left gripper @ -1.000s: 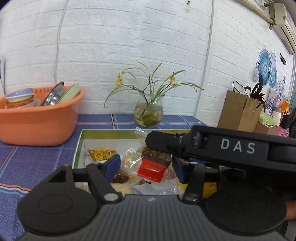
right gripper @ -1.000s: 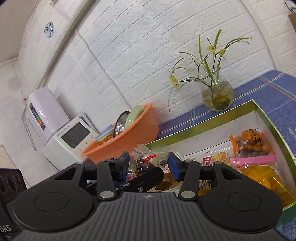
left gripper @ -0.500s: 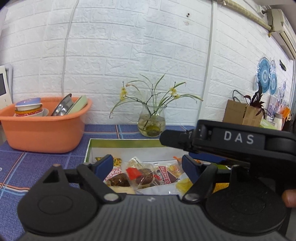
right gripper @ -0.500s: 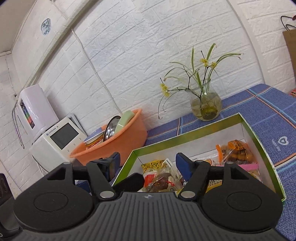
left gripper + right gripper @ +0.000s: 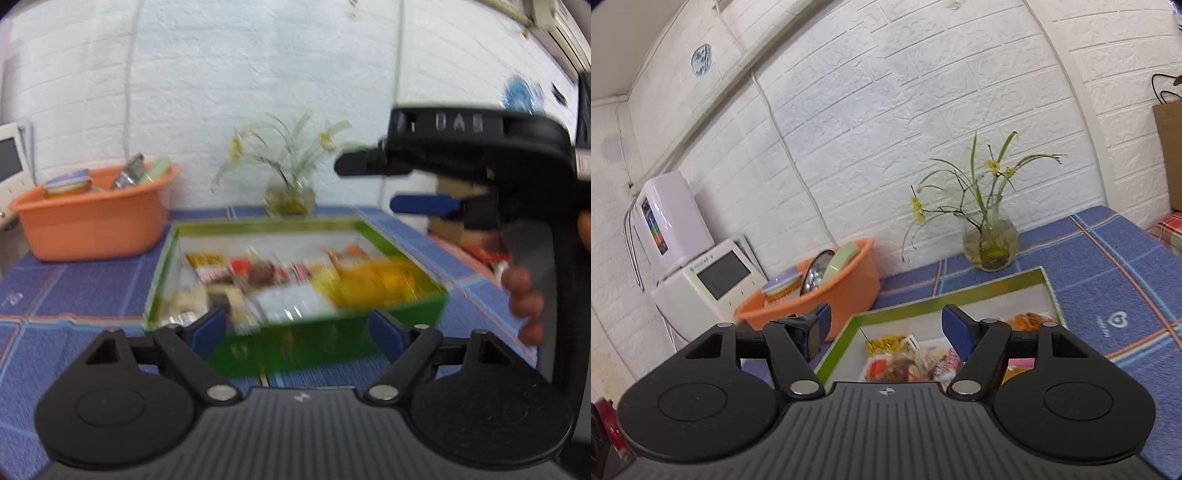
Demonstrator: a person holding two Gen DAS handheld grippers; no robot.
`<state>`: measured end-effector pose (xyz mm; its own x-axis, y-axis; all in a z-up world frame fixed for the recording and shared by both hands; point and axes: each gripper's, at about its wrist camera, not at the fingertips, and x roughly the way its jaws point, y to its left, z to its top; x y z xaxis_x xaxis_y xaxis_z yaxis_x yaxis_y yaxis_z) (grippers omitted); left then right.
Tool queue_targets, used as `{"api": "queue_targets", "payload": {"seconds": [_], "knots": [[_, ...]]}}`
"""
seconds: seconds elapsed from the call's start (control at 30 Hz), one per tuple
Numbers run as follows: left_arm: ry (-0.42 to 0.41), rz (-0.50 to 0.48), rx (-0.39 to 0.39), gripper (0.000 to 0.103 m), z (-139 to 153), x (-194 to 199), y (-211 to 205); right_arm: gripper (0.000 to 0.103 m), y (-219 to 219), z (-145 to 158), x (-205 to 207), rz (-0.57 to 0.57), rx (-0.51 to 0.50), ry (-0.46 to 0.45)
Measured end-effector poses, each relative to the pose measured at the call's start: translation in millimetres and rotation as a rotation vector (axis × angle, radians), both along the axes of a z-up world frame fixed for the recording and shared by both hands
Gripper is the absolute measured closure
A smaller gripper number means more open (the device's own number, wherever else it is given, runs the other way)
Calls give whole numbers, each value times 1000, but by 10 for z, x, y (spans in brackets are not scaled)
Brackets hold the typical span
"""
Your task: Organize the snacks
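Two grippers hang over a blue checked tablecloth (image 5: 1108, 258). The left gripper (image 5: 297, 330), whose jaws have just been opening, stands spread and empty before a green-rimmed box (image 5: 295, 347) packed with snack packets (image 5: 280, 273). The right gripper (image 5: 886, 326), also newly widened, holds nothing above the box's near corner. An orange basin (image 5: 831, 291) and a flower vase (image 5: 990, 243) stand behind.

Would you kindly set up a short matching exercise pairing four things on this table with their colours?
Things:
1. basin
2. snack box
3. tablecloth
4. vase

Colours:
A. clear glass
B. blue with stripes
C. orange
D. green outside, white inside

Pairs: 1-C, 2-D, 3-B, 4-A
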<state>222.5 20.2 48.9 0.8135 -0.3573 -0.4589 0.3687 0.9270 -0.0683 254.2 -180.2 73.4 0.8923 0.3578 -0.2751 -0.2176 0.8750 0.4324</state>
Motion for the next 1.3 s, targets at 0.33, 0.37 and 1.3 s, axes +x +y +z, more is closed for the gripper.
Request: {"api": "queue_targets", "payload": {"seconds": [0.33,0.37,1.3], "knots": [[45,-291,47,20,-223,-353,-256,0,-579,-527,-627,107,123,316],[35,-322,69,20,-236,-400,-307,0,-630,-590,-647,96,169,362],[206,-387,69,69,-493,-498,-415,63,-224,-641,-719,239,178,400]]}}
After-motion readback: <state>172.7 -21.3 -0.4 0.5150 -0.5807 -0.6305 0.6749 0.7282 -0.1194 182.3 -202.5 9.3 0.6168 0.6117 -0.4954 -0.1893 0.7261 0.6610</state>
